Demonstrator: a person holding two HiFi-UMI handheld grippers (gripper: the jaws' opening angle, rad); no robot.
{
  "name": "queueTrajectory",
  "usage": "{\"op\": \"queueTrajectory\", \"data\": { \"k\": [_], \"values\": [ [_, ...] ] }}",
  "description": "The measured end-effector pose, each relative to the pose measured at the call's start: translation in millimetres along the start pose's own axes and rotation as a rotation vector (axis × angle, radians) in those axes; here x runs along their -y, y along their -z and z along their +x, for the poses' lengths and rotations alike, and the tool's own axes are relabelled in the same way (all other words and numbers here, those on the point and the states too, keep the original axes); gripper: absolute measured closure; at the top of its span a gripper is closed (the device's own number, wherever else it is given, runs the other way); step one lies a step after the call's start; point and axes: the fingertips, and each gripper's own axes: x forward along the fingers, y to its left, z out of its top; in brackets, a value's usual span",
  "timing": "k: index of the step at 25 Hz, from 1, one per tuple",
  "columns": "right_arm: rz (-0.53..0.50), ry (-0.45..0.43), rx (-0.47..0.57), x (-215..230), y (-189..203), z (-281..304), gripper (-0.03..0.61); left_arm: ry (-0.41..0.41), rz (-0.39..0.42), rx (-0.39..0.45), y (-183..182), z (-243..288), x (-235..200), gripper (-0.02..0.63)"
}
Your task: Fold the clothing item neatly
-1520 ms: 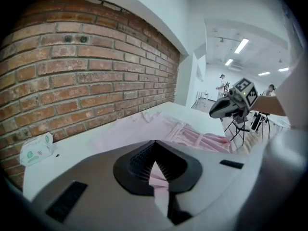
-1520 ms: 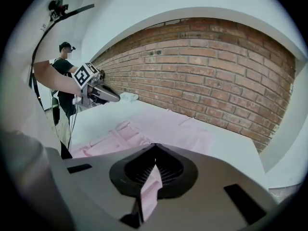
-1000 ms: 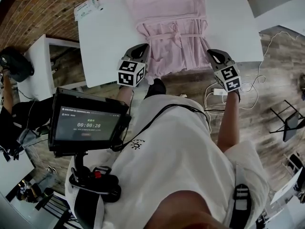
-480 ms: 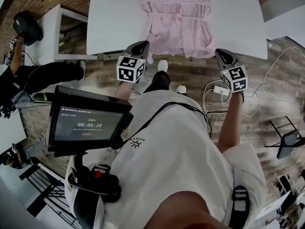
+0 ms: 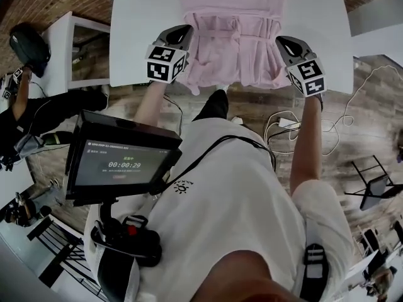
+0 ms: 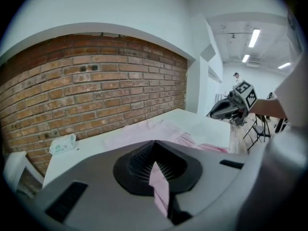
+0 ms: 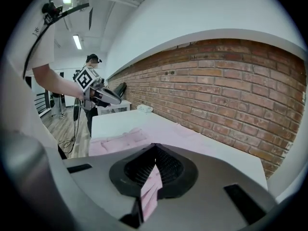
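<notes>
Scene: A pink garment (image 5: 233, 39) is seen spread flat on the white counter (image 5: 135, 39), its near hem lying at the counter's near edge and its top end toward the brick wall (image 6: 96, 81).
Left claw: The left claw (image 5: 181, 31) is pressed together on the hem's left corner, and a strip of pink cloth (image 6: 159, 189) is pinched between its jaws.
Right claw: The right claw (image 5: 284, 41) is likewise clamped on the hem's right corner, with a fold of pink cloth (image 7: 150, 191) caught between its jaws.
Step in hand: The hem is judged to be held at both corners for a first fold, in which the lower half would be carried over the upper half.
How it is best done: Both corners should be raised together and kept level. The hem should be held lightly taut between the claws so that no sag forms in the middle, and it should be laid down square to the garment's sides.
Risk: Only a narrow edge is gripped at each corner, so a sharp pull could free the cloth. Uneven travel would leave the fold skewed.
</notes>
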Motion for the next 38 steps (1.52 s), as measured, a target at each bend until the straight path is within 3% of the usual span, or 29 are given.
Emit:
{"op": "queueTrajectory", "data": {
  "k": [9, 13, 15, 20, 21, 24, 29, 38],
  "values": [
    [-0.052, -0.017, -0.061, 117.0, -46.7, 141.2, 0.575, 0.108, 0.178, -0.068, -77.2, 151.8, -114.4, 0.612],
    [-0.075, -0.029, -0.115, 173.6, -45.4, 199.6, 0.575, 0.169, 0.222, -0.115, -83.9, 226.6, -156.7, 0.612],
    [-0.047, -0.036, -0.144, 199.0, -33.8, 225.2, 0.575, 0.220, 0.208, -0.158, -72.7, 261.3, -169.5, 0.607],
    [-0.064, -0.064, -0.278, 244.6, 8.8, 281.4, 0.570, 0.366, 0.092, -0.293, -33.2, 330.9, -190.2, 0.458],
    [-0.059, -0.076, -0.293, 250.3, 15.4, 289.9, 0.537, 0.386, 0.077, -0.312, -28.7, 340.7, -192.2, 0.449],
    [0.018, -0.108, -0.289, 265.8, 23.6, 309.4, 0.471, 0.416, 0.040, -0.346, -21.0, 363.6, -198.4, 0.449],
    [0.078, -0.150, -0.306, 279.3, 27.0, 334.6, 0.471, 0.449, -0.022, -0.380, -22.2, 387.4, -203.1, 0.451],
    [0.094, -0.168, -0.337, 286.9, 36.2, 362.3, 0.471, 0.458, -0.023, -0.503, -7.4, 405.9, -208.8, 0.462]
  ]
}}
